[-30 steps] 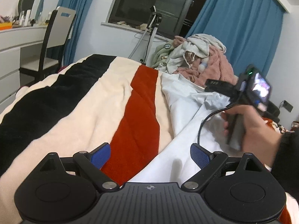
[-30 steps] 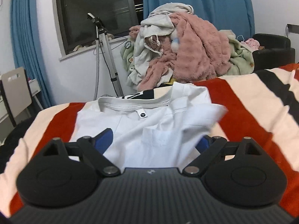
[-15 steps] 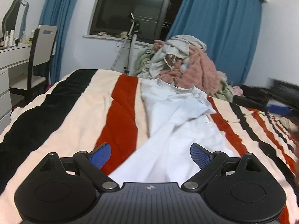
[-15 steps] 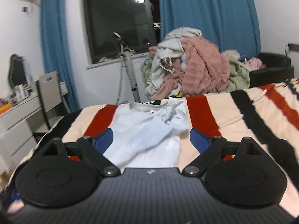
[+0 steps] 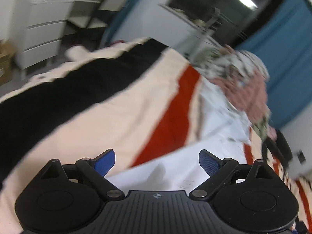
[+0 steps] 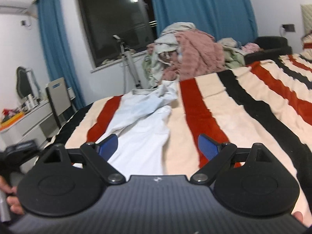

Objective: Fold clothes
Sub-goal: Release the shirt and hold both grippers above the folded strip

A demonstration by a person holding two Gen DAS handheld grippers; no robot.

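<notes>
A thin white cotton T-shirt [image 6: 144, 124] is seen lying lengthwise on the striped red, cream and black blanket [image 6: 224, 105] of the bed, narrowed into a long strip, its lower end just ahead of both tongs and its collar at the far end. It is judged light, limp and quick to wrinkle, with no stiffness to hold a crease; a pinch at the hem corners nearest the tongs is judged the best hold, both layers being caught together.

The right tongs [image 6: 158, 146] are held apart above the hem, nothing between the blue pads. The left tongs [image 5: 157, 160] are likewise apart and empty, over the near edge of the cloth.

The whole length of the shirt, collar included, is given sharply by the right wrist view, along with the heap of pink and pale laundry [image 6: 187, 52] beyond it. The left wrist view is tilted and blurred; only there is the white chest of drawers [image 5: 44, 25] shown, far left of the tongs.
</notes>
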